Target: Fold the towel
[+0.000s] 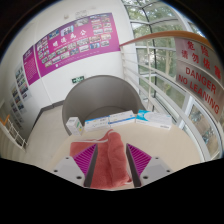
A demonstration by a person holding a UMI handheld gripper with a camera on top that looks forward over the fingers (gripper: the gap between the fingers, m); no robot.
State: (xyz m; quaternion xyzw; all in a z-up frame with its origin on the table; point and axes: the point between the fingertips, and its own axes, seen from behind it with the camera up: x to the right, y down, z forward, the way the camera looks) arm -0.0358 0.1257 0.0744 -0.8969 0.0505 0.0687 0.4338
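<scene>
One pinkish towel (110, 163), bunched into an upright roll, sits clamped between the pads (84, 155) of the gripper (110, 172). Just beyond the fingers a white table (100, 105) carries flat boxes (130, 121). Further off, posters (75, 42) hang on the wall

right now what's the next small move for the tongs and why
Probably carry the folded pinkish-brown towel forward and lower it to the white round table. The tongs look shut on it, holding it raised with the table beyond the fingers.
</scene>
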